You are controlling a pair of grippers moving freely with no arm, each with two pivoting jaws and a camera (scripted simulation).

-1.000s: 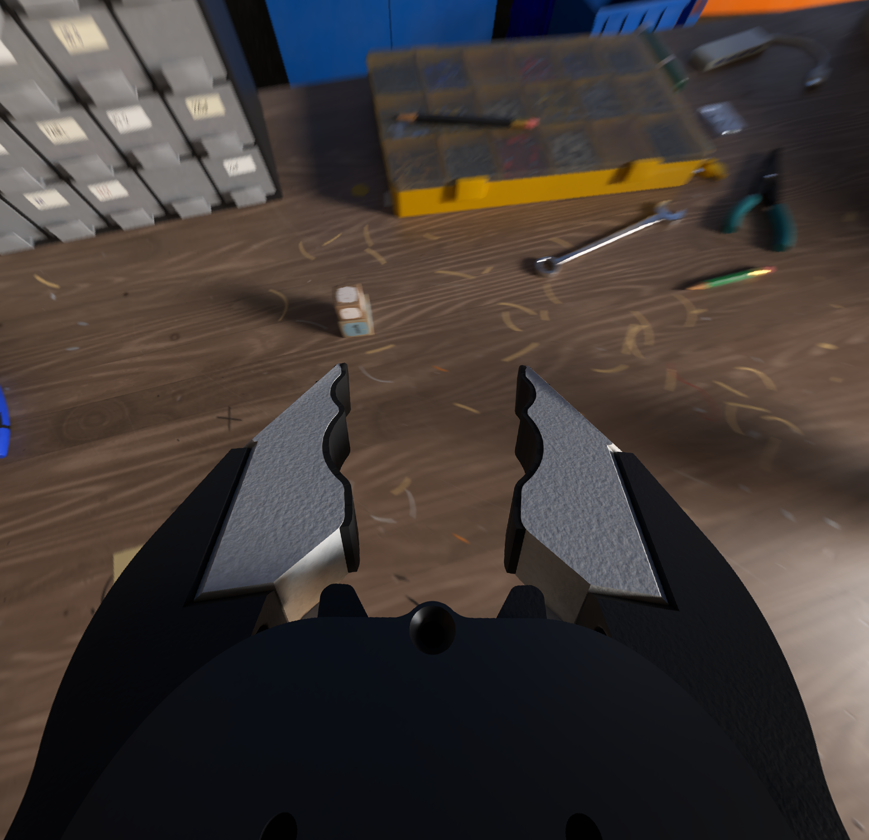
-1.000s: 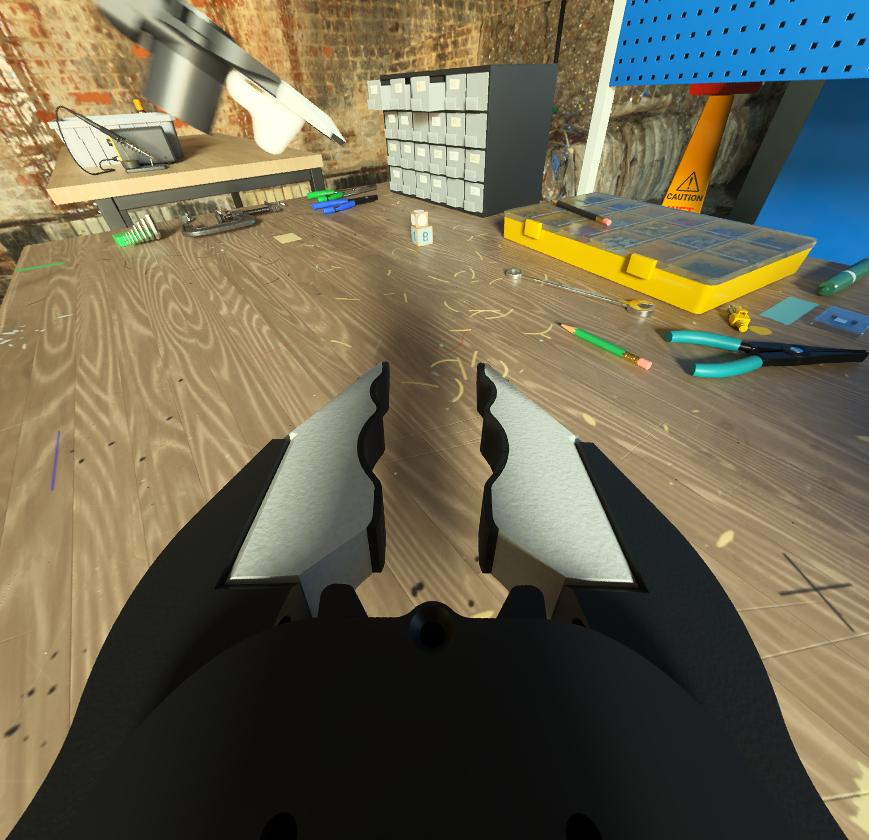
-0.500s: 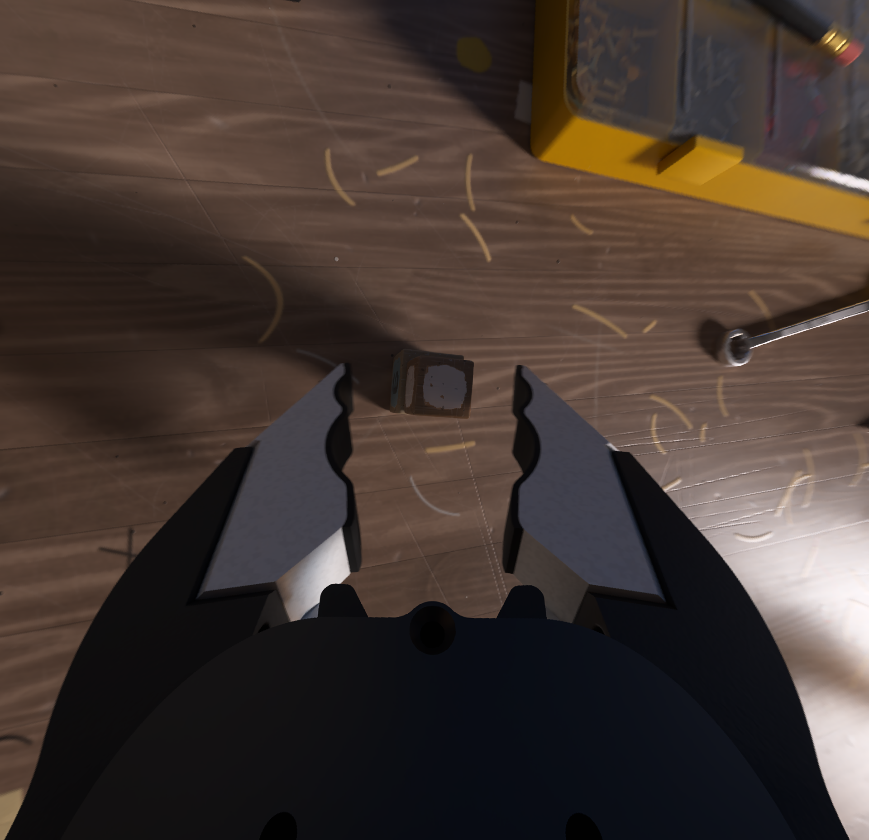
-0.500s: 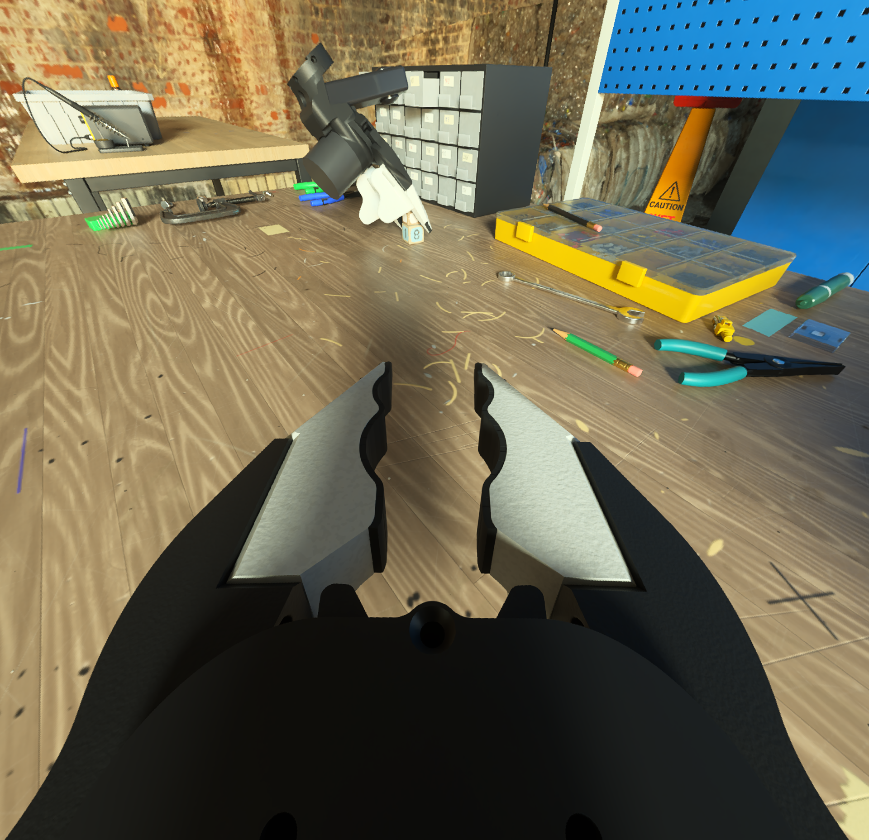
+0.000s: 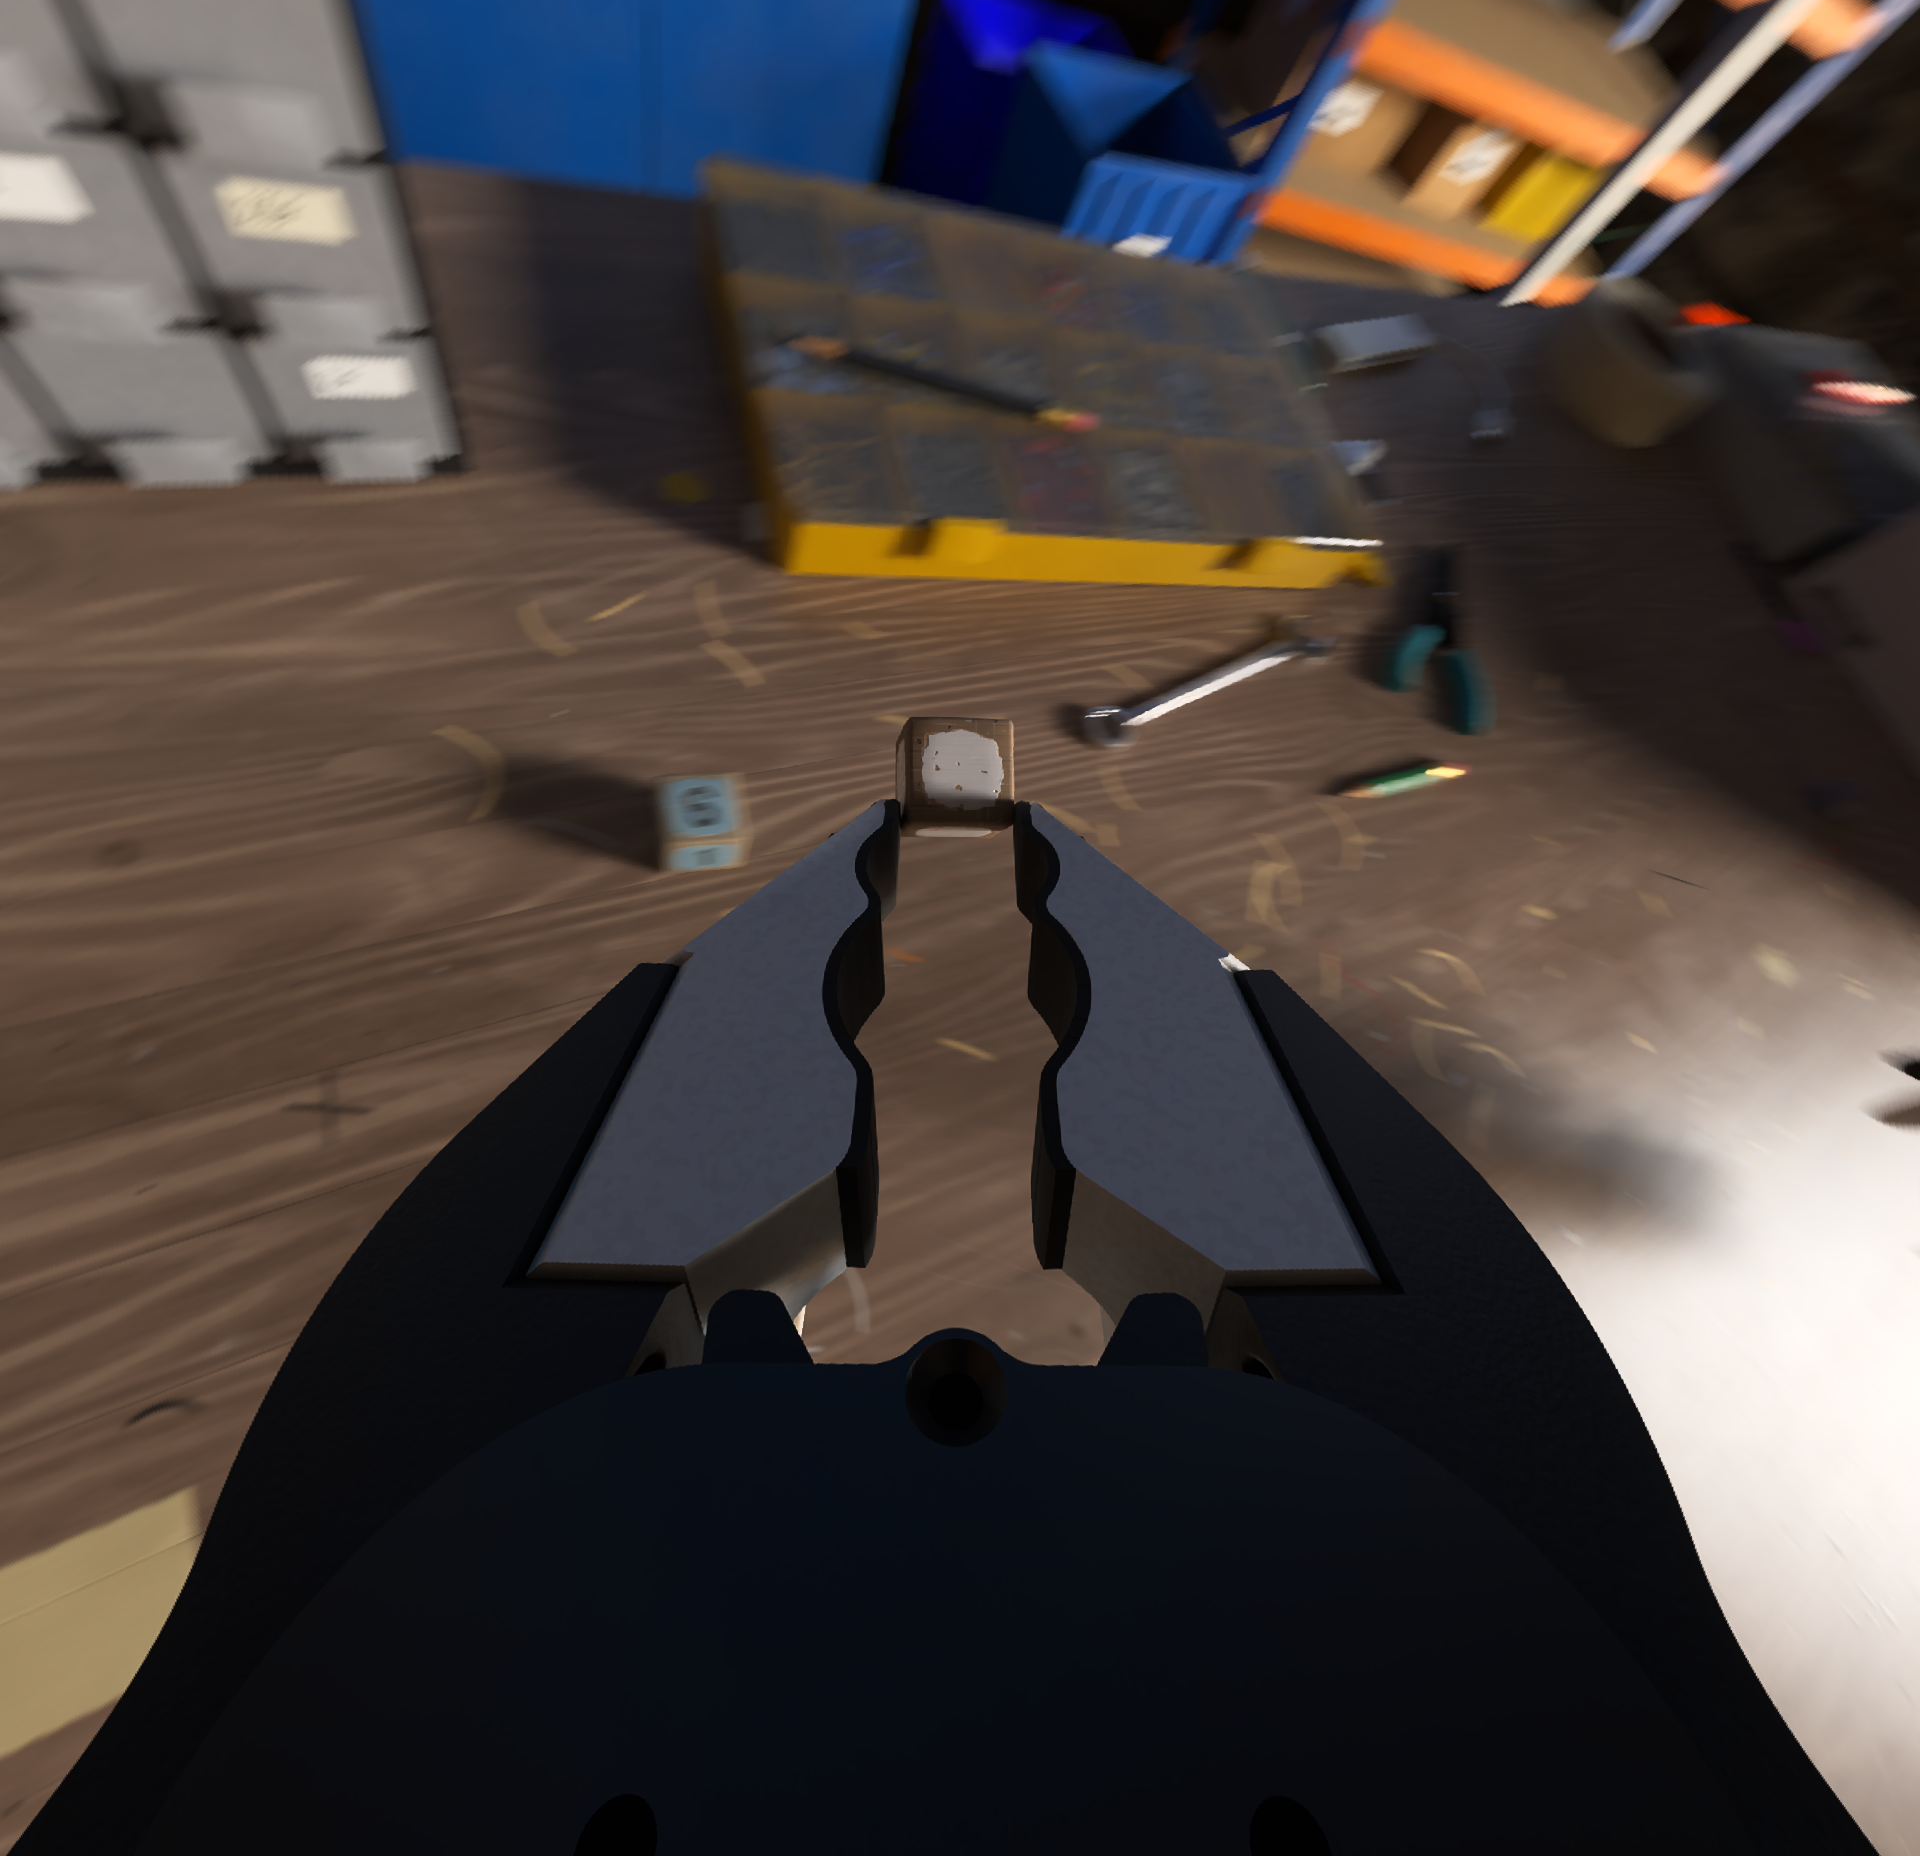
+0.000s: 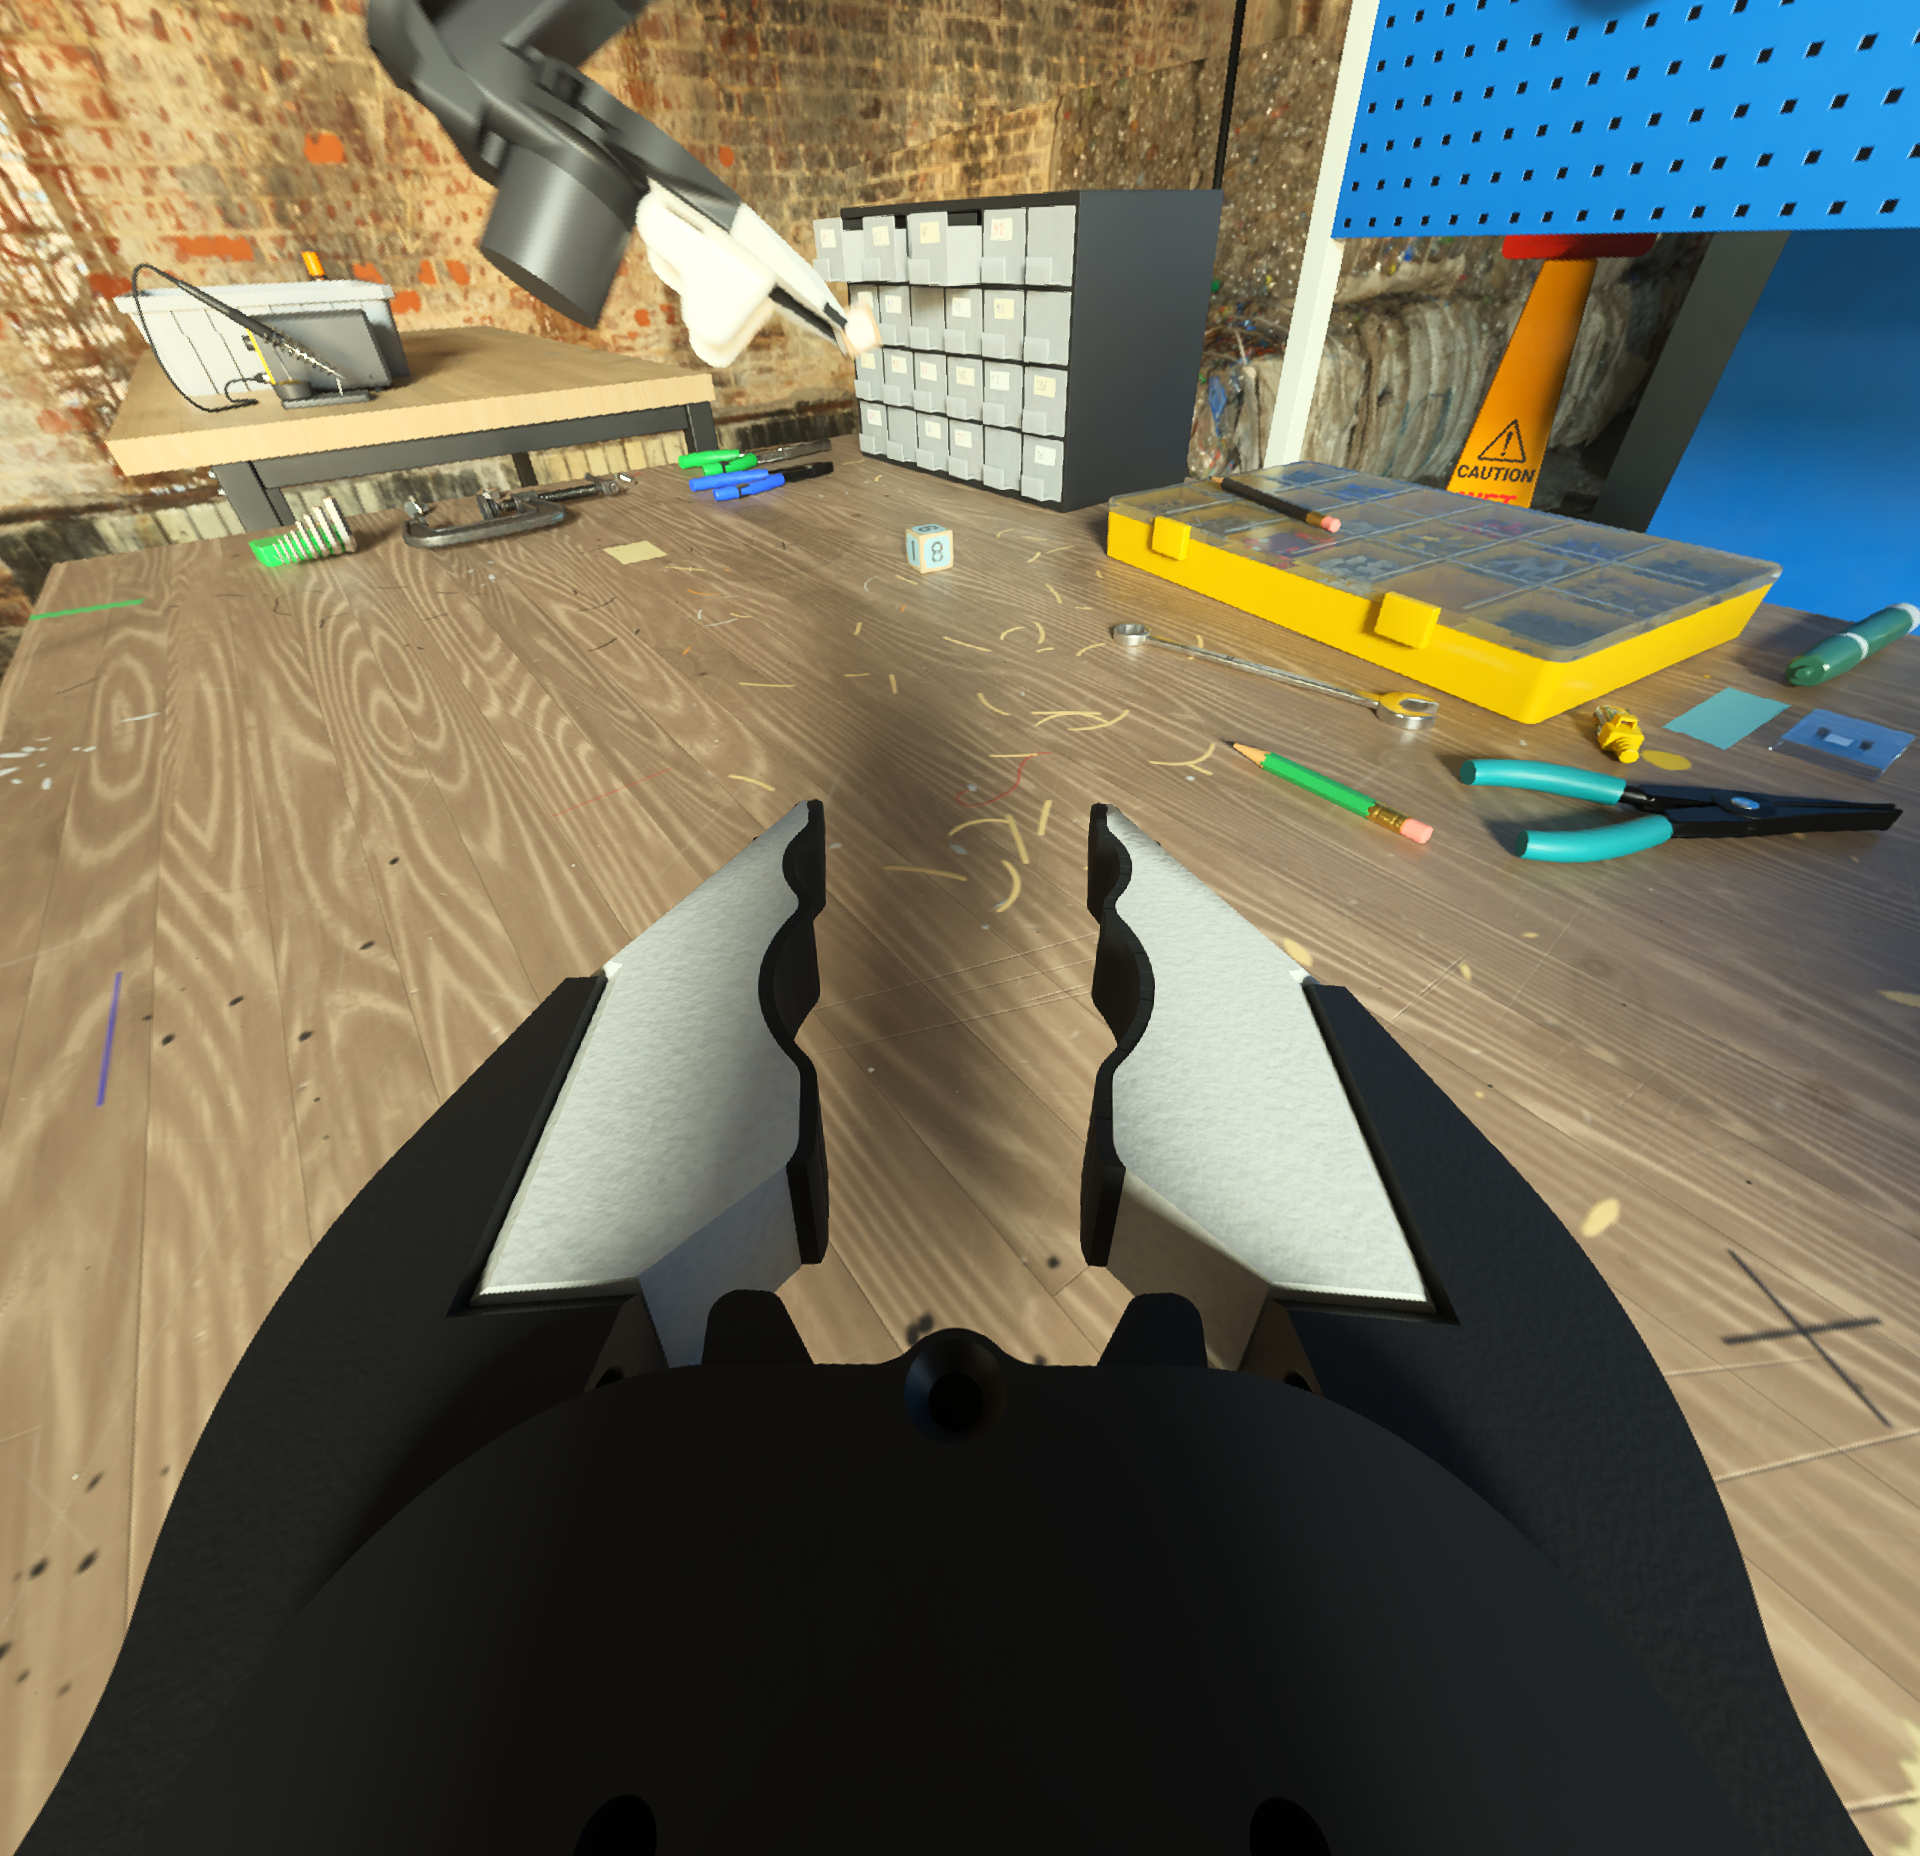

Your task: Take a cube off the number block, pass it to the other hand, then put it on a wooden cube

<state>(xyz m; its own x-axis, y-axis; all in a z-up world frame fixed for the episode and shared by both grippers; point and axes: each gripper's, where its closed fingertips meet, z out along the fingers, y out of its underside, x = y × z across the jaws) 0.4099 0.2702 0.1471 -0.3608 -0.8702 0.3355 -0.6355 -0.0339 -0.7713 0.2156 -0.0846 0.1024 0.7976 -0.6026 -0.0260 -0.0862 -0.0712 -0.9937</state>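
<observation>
My left tongs pinch a cube at the very tips, lifted clear of the worktop. White patch on the cube's facing side; the other faces are hidden. The left wrist view is smeared with blur, worst toward its right edge, where something dark and tan can't be made out.

The number block sits alone on the worktop, left of the held cube in this view and nearer the drawer cabinet. Its shadow runs left.

My right tongs are open, nothing between the fingers, low over the worktop's near part.

Only the right wrist view shows the left tongs from outside: high up, tilted, tips in front of the cabinet, with the cube just a pale speck there. It also gives the block sharp, on the far part of the worktop, near the cabinet. The wrench, green pencil and pliers are crisp here, and blurred in the left view. The yellow parts box is cut off by neither view.

I can't find a second wooden cube in either view.
</observation>
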